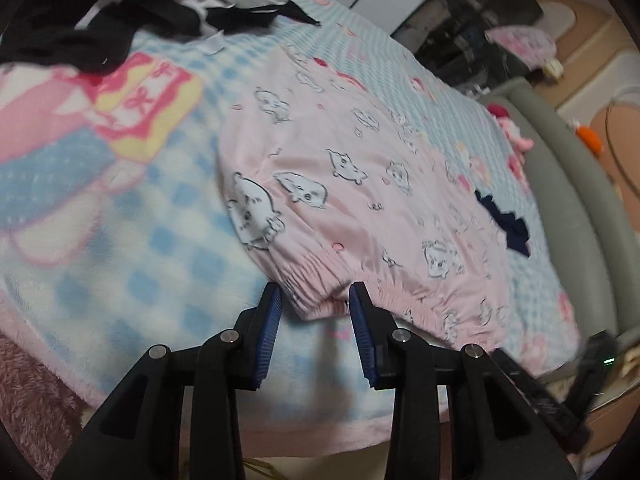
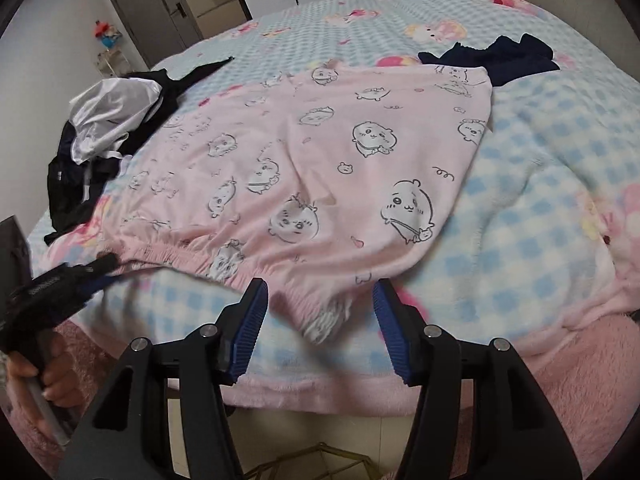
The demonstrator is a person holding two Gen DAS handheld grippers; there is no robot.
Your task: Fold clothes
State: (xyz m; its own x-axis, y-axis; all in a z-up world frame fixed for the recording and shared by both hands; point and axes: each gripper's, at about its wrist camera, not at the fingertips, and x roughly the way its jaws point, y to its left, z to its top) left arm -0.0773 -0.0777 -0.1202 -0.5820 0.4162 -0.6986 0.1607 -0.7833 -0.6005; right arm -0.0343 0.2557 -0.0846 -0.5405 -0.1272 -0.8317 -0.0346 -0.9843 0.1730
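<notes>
Pink pyjama shorts [image 1: 360,168] printed with cartoon animals lie spread flat on the bed, elastic waistband toward me. My left gripper [image 1: 316,288] is open at the waistband's left corner, which sits between its blue pads [image 1: 272,320] without being pinched. The right wrist view shows the same shorts [image 2: 312,152] with the left gripper [image 2: 106,268] at that corner. My right gripper [image 2: 320,283] is open around the waistband's right corner, which droops loosely between its pads [image 2: 250,320].
A fluffy blue-checked blanket [image 2: 540,184] covers the bed. Black and white clothes [image 2: 108,120] are piled left of the shorts; a navy garment [image 2: 500,60] lies at their far end. A grey bed frame [image 1: 560,200] runs along one side. A hand [image 2: 40,376] holds the left gripper's handle.
</notes>
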